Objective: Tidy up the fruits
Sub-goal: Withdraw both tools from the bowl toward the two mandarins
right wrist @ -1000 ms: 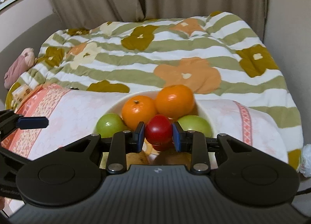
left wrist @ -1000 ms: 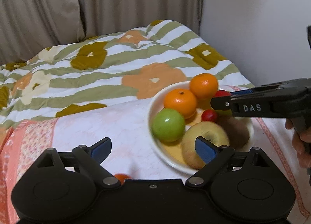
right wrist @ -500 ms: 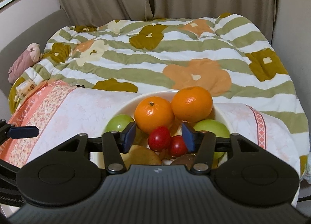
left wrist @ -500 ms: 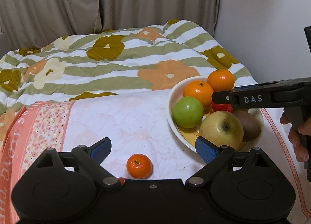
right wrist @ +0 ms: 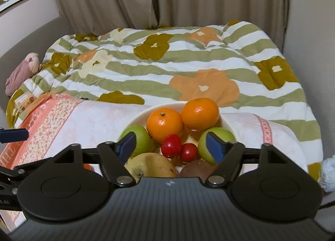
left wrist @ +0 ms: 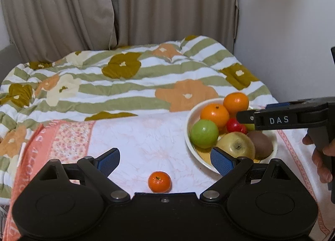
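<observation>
A white bowl (left wrist: 191,115) on the pink tablecloth holds two oranges (left wrist: 214,115), green apples (left wrist: 204,134), a yellow apple (left wrist: 236,146), a kiwi (left wrist: 259,143) and two red cherry tomatoes (right wrist: 171,145). A small mandarin (left wrist: 159,181) lies alone on the cloth, just in front of my left gripper (left wrist: 165,159), which is open and empty. My right gripper (right wrist: 171,144) is open and empty above the bowl (right wrist: 144,113), with the tomatoes below its fingers. It also shows in the left wrist view (left wrist: 272,119), held by a hand.
A flowered green-striped quilt (left wrist: 125,81) covers the bed behind the table. Curtains hang at the back and a white wall stands at the right. A pink soft toy (right wrist: 21,71) lies at the bed's left edge.
My right gripper opened and let go of a red tomato, which now rests in the bowl. My left gripper drew back and left, bringing the small mandarin into view.
</observation>
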